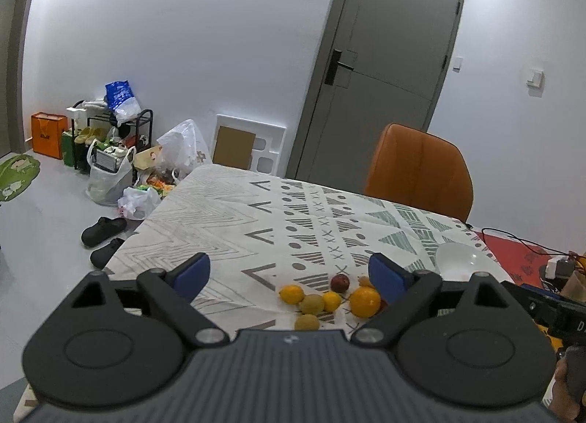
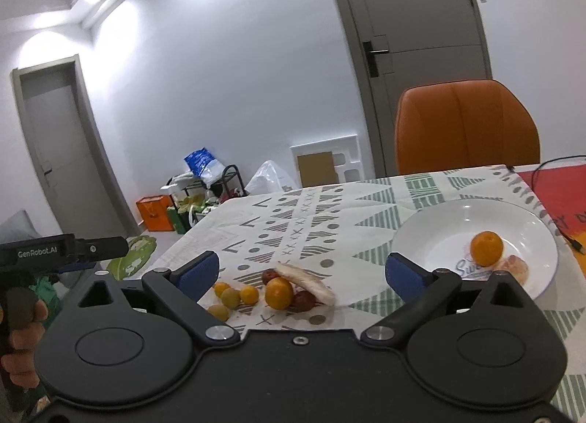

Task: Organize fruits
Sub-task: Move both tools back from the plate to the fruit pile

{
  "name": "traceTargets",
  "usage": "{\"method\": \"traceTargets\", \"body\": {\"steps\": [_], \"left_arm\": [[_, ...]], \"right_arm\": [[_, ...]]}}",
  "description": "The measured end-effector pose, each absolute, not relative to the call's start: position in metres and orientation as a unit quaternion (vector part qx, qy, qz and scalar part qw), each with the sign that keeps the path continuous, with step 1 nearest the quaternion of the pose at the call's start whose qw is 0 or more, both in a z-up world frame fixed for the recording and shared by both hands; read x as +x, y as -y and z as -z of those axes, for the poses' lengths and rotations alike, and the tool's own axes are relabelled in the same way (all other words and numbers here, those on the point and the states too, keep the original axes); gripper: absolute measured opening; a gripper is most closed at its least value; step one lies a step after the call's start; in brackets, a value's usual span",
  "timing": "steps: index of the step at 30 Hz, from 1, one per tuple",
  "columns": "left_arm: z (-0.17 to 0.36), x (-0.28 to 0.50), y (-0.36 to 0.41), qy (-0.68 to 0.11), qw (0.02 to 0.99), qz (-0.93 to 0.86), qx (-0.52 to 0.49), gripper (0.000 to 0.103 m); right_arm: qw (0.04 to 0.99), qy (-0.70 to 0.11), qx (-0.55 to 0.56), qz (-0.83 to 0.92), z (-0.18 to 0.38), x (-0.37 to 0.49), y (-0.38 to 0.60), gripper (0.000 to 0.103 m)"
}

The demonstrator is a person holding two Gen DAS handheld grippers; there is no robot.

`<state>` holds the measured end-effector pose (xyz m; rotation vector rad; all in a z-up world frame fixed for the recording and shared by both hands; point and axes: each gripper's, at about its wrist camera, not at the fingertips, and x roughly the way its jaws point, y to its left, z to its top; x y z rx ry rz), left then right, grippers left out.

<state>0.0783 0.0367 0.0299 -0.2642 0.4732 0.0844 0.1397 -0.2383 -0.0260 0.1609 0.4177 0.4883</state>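
Clearly, from the left wrist view, the left gripper (image 1: 289, 274) stands wide with nothing between its blue pads, held above the patterned tablecloth (image 1: 227, 217). A loose cluster of fruit lies just ahead of it: a large orange (image 1: 364, 301), a dark red fruit (image 1: 340, 283), small yellow ones such as the lemon-coloured fruit (image 1: 291, 294) and two greenish-yellow ones nearer the camera. The white bowl (image 1: 461, 260) sits to the right, partly hidden behind the right-hand finger. From the right wrist view, the right gripper (image 2: 302, 272) is also spread wide and empty, the same pile lying between its fingers' line of sight, with a pale flat slice (image 2: 306, 283) resting across the fruit. The bowl (image 2: 432, 236) already holds an orange fruit (image 2: 486, 247) and a pinkish piece (image 2: 514, 266). The likely trouble lies in the crowding: the round fruits touch one another, so closing on one could nudge its neighbours into rolling toward the table's edge, and the slice could slide off as the pile shifts.
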Motion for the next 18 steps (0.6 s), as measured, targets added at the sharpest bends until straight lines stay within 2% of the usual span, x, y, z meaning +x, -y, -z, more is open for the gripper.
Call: {"method": "traceTargets", "body": {"steps": [10, 18], "left_arm": [[-0.011, 0.084, -0.050, -0.244, 0.957, -0.035, -0.154, 0.074], [0.012, 0.098, -0.050, -0.261, 0.951, -0.025, -0.164, 0.064]], "right_arm": [[0.935, -0.236, 0.068, -0.257, 0.040, 0.152, 0.219, 0.057], [0.928, -0.262, 0.057, -0.260, 0.058, 0.165, 0.206, 0.051]]}}
